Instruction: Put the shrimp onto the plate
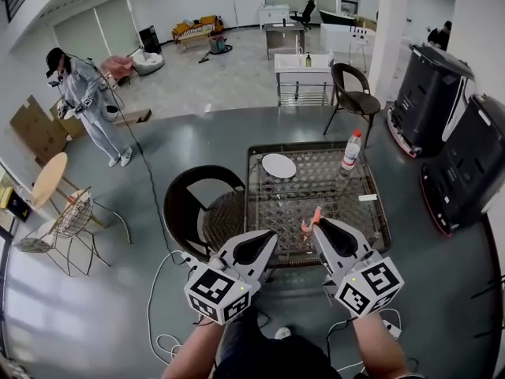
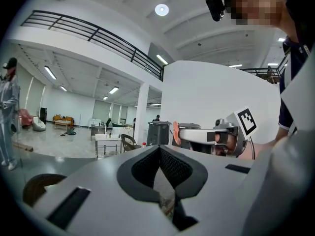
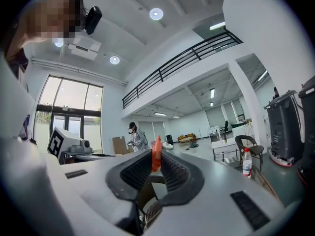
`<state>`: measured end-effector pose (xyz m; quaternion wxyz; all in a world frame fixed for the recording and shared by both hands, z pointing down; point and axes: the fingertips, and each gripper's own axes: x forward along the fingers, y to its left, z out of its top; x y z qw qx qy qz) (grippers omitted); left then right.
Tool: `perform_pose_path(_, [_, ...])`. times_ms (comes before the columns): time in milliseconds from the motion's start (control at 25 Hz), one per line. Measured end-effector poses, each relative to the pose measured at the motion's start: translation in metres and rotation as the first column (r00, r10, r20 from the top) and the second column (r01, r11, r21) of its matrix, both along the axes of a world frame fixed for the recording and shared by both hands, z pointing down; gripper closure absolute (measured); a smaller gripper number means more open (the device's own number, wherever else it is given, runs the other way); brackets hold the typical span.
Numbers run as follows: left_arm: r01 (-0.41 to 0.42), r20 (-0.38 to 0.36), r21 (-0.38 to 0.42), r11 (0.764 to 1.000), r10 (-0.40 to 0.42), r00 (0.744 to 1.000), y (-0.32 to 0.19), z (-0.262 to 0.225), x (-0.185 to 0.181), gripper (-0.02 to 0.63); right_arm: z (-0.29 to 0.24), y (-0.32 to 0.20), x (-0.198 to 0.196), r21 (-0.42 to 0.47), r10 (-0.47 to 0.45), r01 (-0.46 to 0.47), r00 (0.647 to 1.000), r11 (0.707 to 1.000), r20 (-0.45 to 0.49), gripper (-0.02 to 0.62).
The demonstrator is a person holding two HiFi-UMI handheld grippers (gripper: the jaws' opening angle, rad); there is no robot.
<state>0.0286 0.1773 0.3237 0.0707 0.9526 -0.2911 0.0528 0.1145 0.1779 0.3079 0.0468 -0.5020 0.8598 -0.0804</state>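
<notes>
Orange and rubbery-looking, the shrimp (image 3: 155, 154) stands on edge between the fingers (image 3: 132, 170) of my right gripper (image 1: 314, 224). It is pinched at their very tips, with its curved upper end poking out above the ribbed pads. So that side is clenched on the shrimp, which is lifted clear; in the head view it shows against the near part of the tabletop (image 1: 316, 188), well short of the white plate (image 1: 278, 166) toward the far left corner of the latticed top. My left gripper (image 1: 268, 236) hangs just beside the right one, its fingers (image 2: 173, 167) pressed together with nothing between them. I judge the shrimp to be light, probably a soft or plastic model, thin across and slick on its faces. It could pivot or slip out of so shallow a pinch if I swing quickly. The hold I have, across its flat sides, looks like the right place; a grip on the tail or the curl would let it twist. A clear bottle (image 1: 350, 150) with a red cap stands toward the far right of the tabletop, apart from the plate, so a path forward and a little left should miss it. I expect to bring the shrimp low over the plate and let go close to the surface, since something this light may bounce or skid off the rim.
</notes>
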Motion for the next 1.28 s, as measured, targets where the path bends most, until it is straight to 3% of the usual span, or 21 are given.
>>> perform_pose_path(400, [-0.049, -0.003, -0.013, 0.999, 0.048, 0.999, -0.07, 0.017, -0.001, 0.597, 0.016, -0.067, -0.003, -0.031, 0.047, -0.048, 0.998, 0.998, -0.029, 0.538])
perform_pose_path(960, [-0.17, -0.013, -0.078, 0.982, 0.17, 0.985, -0.234, 0.05, -0.011, 0.597, 0.033, -0.229, -0.022, -0.084, 0.159, -0.163, 0.986, 0.983, -0.048, 0.538])
perform_pose_path(1280, [-0.231, -0.042, -0.102, 0.968, 0.228, 0.973, -0.309, 0.058, -0.014, 0.597, 0.049, -0.309, -0.01, -0.124, 0.256, -0.266, 0.962, 0.956, -0.093, 0.538])
